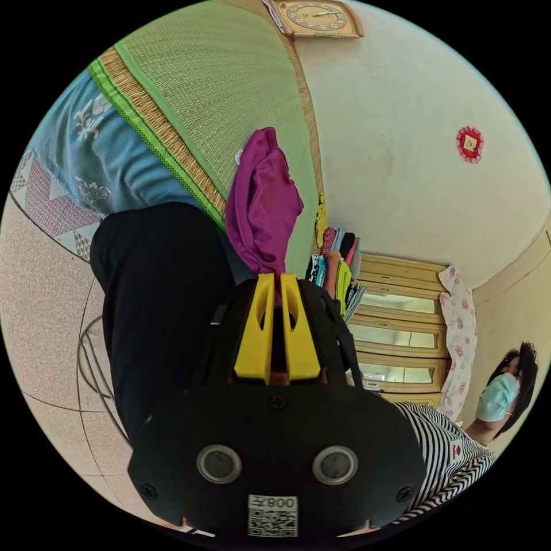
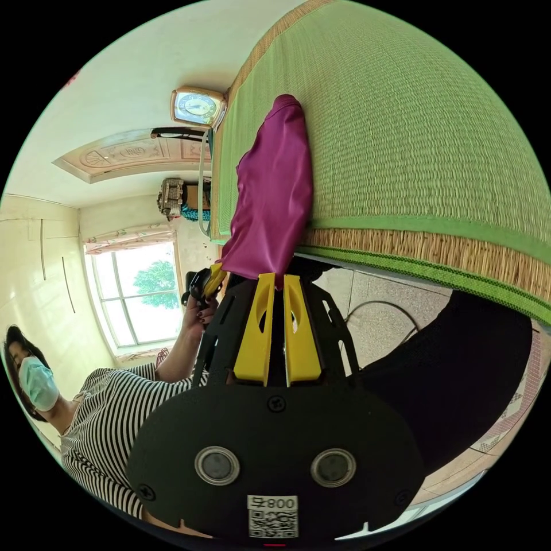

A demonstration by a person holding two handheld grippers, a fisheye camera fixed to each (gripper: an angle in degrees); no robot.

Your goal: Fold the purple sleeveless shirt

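The purple sleeveless shirt [image 1: 263,204] [image 2: 270,195] was a smooth, slightly glossy magenta-purple garment, gathered into a narrow, creased bundle rather than spread flat. One bunched end was pinched at the left tool [image 1: 275,278], another at the right tool [image 2: 275,278]. The rest of the cloth stretched away over the green woven mat [image 1: 224,80] [image 2: 402,115], near its braided edge.
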